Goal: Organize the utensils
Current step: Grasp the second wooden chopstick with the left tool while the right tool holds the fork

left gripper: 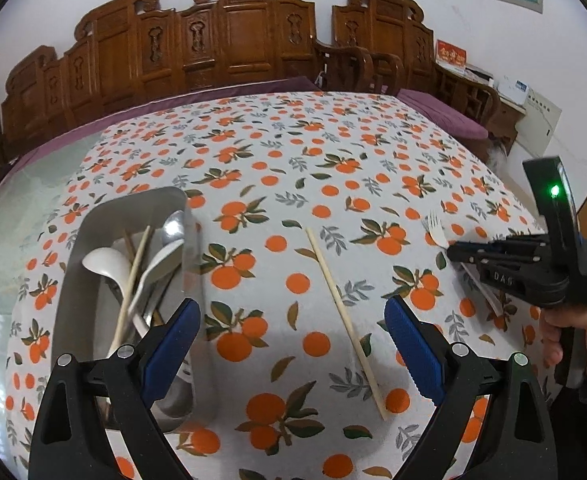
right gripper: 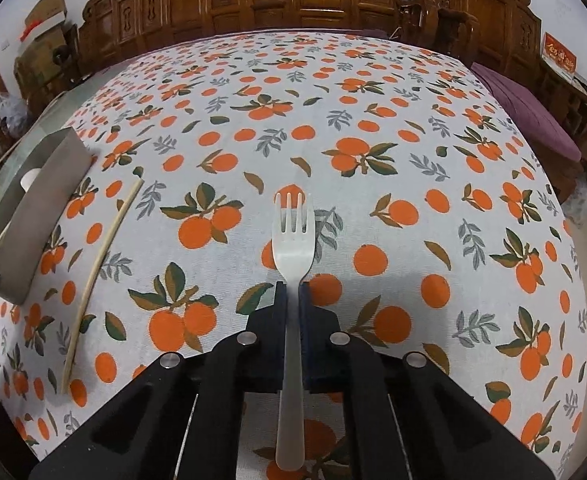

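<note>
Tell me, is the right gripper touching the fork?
Touching. The right wrist view shows the right gripper shut on the fork, both fingers pressed against its handle just below the tines.

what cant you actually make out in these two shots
- Tray contents, left wrist view: lower ends of the spoons hidden behind the left gripper.
- Tray inside, right wrist view: its wall blocks nearly everything in it.
- Fork, left wrist view: handle mostly covered by the right gripper.
- Fork, right wrist view: whether it is lifted off the tablecloth cannot be told.
</note>
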